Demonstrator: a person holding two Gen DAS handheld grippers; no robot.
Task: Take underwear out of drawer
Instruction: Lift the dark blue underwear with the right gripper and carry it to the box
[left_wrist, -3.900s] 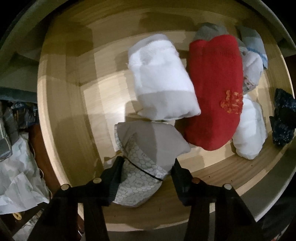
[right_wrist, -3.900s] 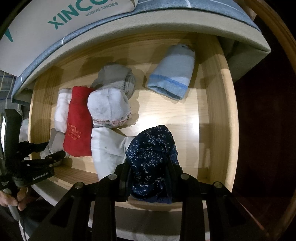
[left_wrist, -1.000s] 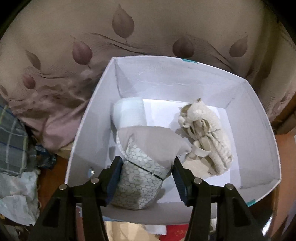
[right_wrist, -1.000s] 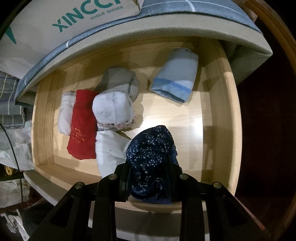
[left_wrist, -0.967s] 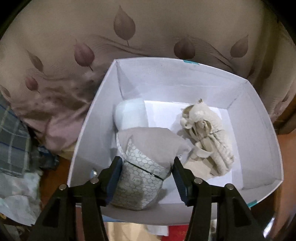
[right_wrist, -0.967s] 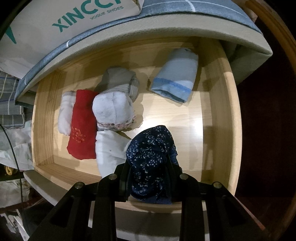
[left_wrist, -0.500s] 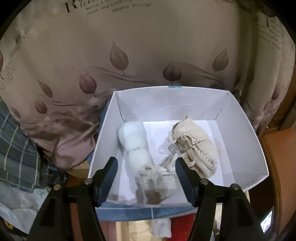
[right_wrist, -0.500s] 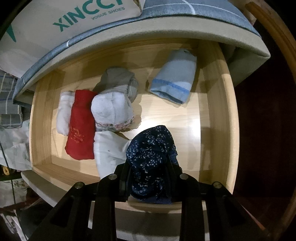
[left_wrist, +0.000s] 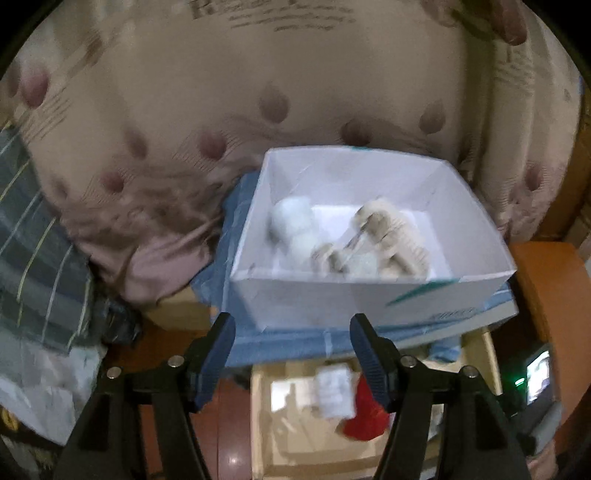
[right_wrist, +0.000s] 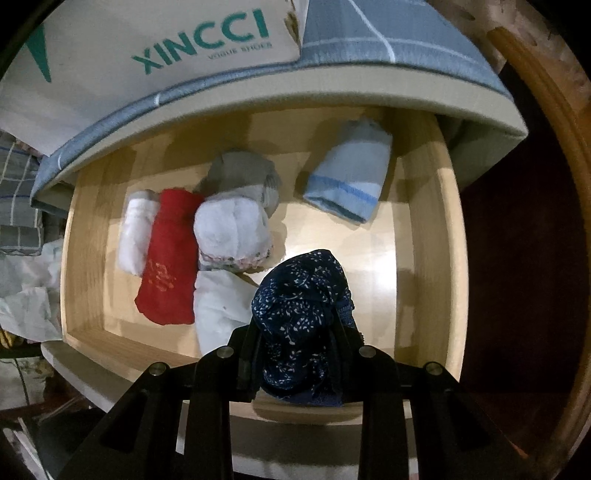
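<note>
Gone from the left tongs (left_wrist: 291, 347) is the grey honeycomb underwear (left_wrist: 354, 260), now lying in the white shoebox (left_wrist: 369, 295); those tongs are gaping wide, gripping nothing. Right tongs (right_wrist: 295, 354) are squeezing the navy floral underwear (right_wrist: 303, 306) just over the wooden drawer (right_wrist: 424, 229), where red underwear (right_wrist: 168, 258) and pale-blue underwear (right_wrist: 347, 184) are lying.

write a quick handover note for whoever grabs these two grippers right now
Left gripper: open, holding nothing, in front of the white box.
Right gripper: shut on the navy floral underwear, over the drawer.
Done: several rolled pieces lie in the box.
Left: box the navy piece, then the red roll, the white rolls beside it, the grey one and the light blue one.
</note>
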